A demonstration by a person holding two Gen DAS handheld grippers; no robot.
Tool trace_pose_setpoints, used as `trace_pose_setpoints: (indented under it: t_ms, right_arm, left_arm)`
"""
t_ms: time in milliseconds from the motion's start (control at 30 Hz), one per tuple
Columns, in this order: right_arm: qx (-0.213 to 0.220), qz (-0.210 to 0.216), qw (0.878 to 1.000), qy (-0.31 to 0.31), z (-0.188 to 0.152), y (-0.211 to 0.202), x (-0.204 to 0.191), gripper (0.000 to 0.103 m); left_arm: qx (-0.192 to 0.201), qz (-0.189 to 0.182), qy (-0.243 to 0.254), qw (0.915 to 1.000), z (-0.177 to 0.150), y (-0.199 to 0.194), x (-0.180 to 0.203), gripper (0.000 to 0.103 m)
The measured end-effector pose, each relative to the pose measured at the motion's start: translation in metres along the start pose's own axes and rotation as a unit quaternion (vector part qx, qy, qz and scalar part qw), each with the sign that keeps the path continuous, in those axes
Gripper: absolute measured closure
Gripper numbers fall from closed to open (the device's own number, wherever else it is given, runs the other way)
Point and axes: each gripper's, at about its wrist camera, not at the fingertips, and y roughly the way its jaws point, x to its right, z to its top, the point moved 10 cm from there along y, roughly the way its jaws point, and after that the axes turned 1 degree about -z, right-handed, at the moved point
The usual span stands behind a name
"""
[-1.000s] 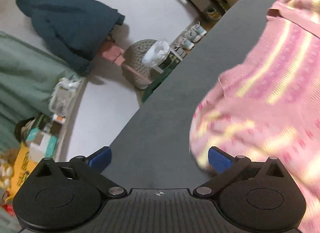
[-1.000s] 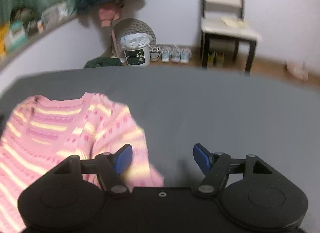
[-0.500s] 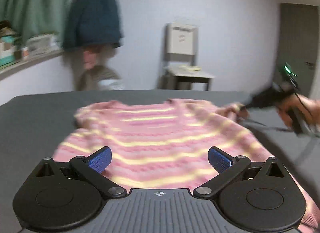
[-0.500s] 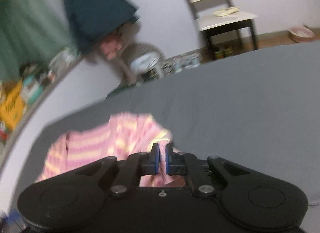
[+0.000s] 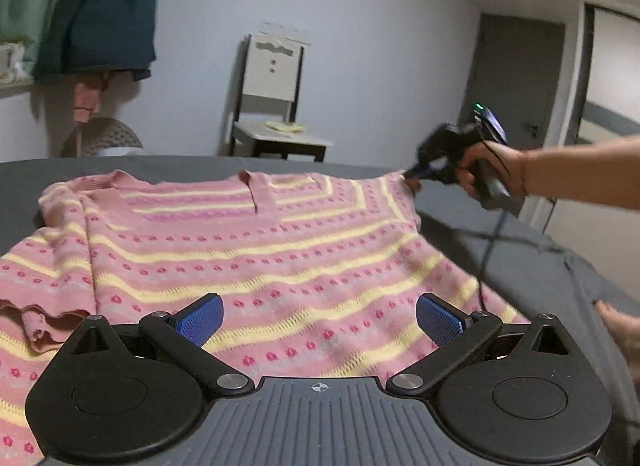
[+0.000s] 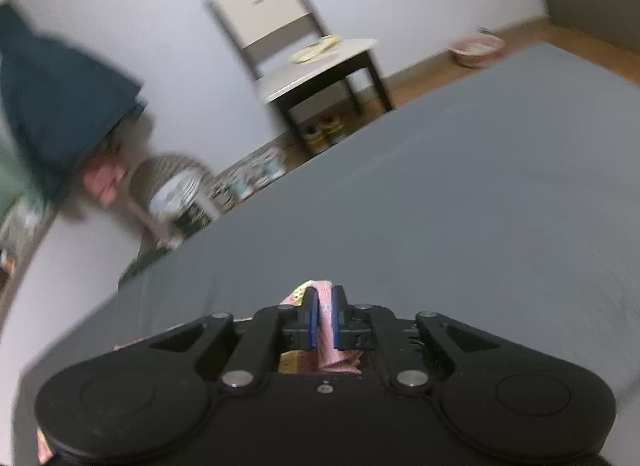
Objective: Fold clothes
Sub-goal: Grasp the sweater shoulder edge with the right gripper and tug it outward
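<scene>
A pink sweater (image 5: pixel 280 250) with yellow stripes lies spread face up on a dark grey surface (image 5: pixel 500 250), collar at the far side. My left gripper (image 5: pixel 320 316) hovers open over its near part, with nothing between the blue pads. At the sweater's far right shoulder corner sits my right gripper (image 5: pixel 416 174), held by a person's hand (image 5: pixel 492 173). In the right wrist view the right gripper (image 6: pixel 325 306) has a fold of the sweater (image 6: pixel 320 285) pinched between its pads, and its jaws are opening slightly. The left sleeve is bunched at the left edge.
A chair (image 5: pixel 276 113) stands against the far wall beyond the surface. A dark jacket (image 5: pixel 96 13) hangs at the left above a woven basket (image 5: pixel 100 139). A thin black cable (image 5: pixel 492 238) crosses the grey surface to the right of the sweater.
My left gripper swung round from beside the sweater to face across it, still open. My right gripper shut on the sweater's corner and drew it outward, spreading the garment flatter.
</scene>
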Motion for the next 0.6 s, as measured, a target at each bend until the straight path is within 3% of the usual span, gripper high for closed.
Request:
trace_pose_setpoints:
  t_ms: [33,100,200,267,333,367,500,600]
  right_arm:
    - [-0.014,0.014,1.000,-0.001,-0.003,0.002,-0.002,0.052]
    - [-0.014,0.028,1.000,-0.001,-0.005,-0.007,-0.001,0.039]
    - [-0.008,0.039,0.999,-0.018,-0.012,-0.025,0.004,0.040]
    - [-0.015,0.024,0.999,-0.031,-0.024,-0.030,0.014,0.044]
    - [-0.032,0.025,0.999,-0.029,-0.037,-0.027,0.021,0.063]
    - [-0.045,0.032,0.998,-0.023,-0.045,-0.022,0.022,0.066]
    - [-0.057,0.060,0.996,-0.027,-0.061,-0.006,-0.006,0.066]
    - [-0.049,0.029,0.995,-0.077,-0.065,0.007,-0.032,0.066]
  left_arm:
    - [0.000,-0.003,0.005,1.0000,0.000,0.001,0.003,0.000]
    - [0.003,-0.015,0.010,0.9998,0.000,0.001,0.011,0.000]
    - [0.009,-0.030,0.009,0.9995,0.001,-0.001,0.018,0.000]
    - [0.010,-0.033,0.011,0.9993,0.001,-0.001,0.021,0.000]
    - [0.013,-0.032,0.012,0.9993,0.001,-0.001,0.023,0.000]
    - [0.014,-0.034,0.010,0.9993,0.001,-0.003,0.024,0.000]
    - [0.013,-0.035,0.013,0.9992,0.000,-0.004,0.026,0.000]
    - [0.012,-0.030,0.016,0.9993,-0.001,-0.003,0.026,0.000]
